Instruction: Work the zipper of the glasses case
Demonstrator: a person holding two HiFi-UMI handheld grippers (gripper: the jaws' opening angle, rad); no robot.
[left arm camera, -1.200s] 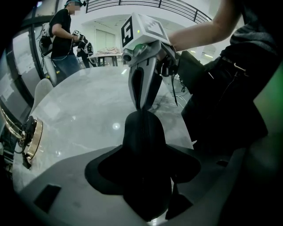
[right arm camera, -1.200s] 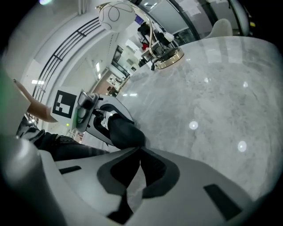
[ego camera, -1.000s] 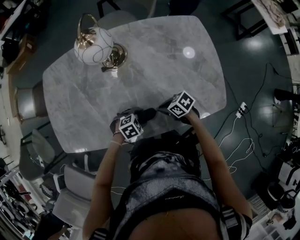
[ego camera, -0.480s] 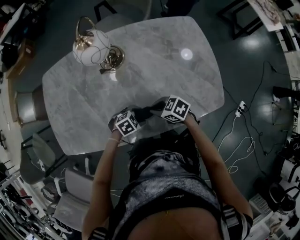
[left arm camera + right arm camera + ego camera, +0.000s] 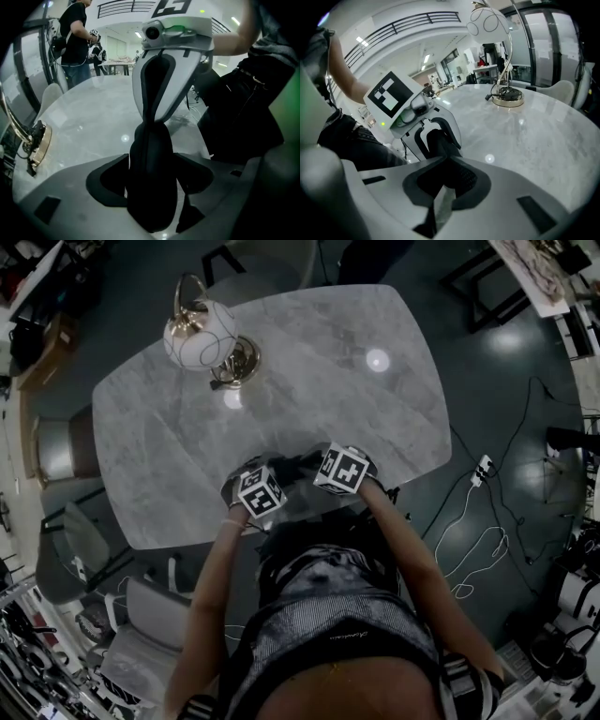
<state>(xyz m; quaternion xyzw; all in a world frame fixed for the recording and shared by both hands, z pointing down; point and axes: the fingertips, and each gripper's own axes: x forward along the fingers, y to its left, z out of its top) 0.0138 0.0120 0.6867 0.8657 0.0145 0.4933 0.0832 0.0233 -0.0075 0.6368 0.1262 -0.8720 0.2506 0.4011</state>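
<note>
The left fingers are clamping the black glasses case, which is standing upright between them; the right fingers are pressing together at its upper end.

A pale grey marble surface fills the middle of the frame. At its upper left stands a white globe lamp with a gold base. At lower centre, by the near edge, the left gripper and right gripper flank a dark glasses case.
</note>
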